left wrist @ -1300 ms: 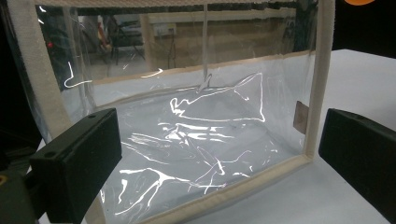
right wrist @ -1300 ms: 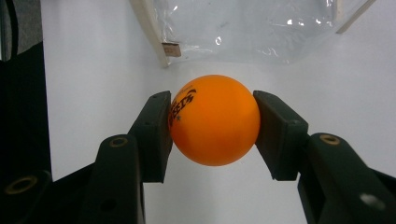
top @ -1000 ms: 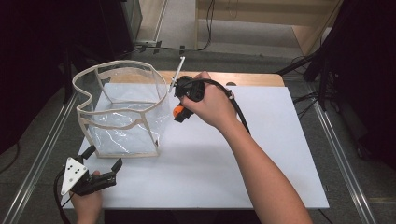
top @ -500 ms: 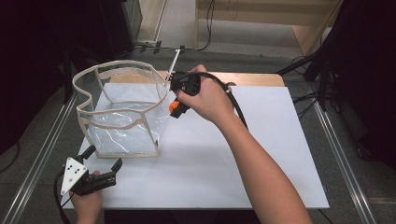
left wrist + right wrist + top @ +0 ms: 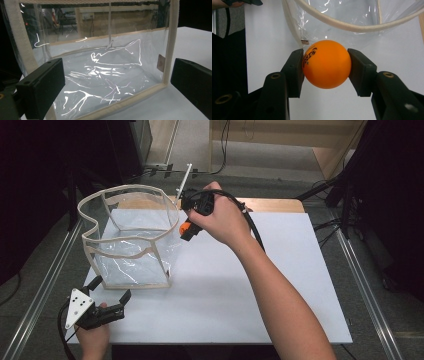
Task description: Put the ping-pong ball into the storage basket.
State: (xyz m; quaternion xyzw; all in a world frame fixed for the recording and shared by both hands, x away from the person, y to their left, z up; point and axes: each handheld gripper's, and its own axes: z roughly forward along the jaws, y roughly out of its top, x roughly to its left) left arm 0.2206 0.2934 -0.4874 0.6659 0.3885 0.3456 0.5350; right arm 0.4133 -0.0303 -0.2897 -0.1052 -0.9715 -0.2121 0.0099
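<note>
Right gripper (image 5: 186,231) is clamped on the orange ball (image 5: 326,64), one pad on each side; black print on the ball faces the left jaw in the right gripper view. In the high view the ball (image 5: 185,226) sits in the air just off the bag's right rim, above the white board (image 5: 280,285).

Change vs a second ago: the right hand (image 5: 220,220) has gone up and slightly away from the person, toward the far edge of the table. The ball was beside the bag wall lower down; now it is level with or a bit over the rim. Grip unchanged, the ball has not shifted between the pads.

Clear bag (image 5: 130,240) with beige trim stands open-topped on the left part of the board, same spot, same slumped shape. The right gripper view looks down past the ball at the curved rim (image 5: 352,25) and the plastic behind it; the ball is near the rim, not touching as far as I can tell.

Left gripper (image 5: 112,295) sits at the near left corner of the board, no movement. Jaws spread wide, nothing between them. The left gripper view shows the bag's near wall (image 5: 105,75) straight ahead, close to the pads (image 5: 42,85) but apart from them.

A thin white rod (image 5: 184,179) sticks up past the right hand, tilted.
</note>
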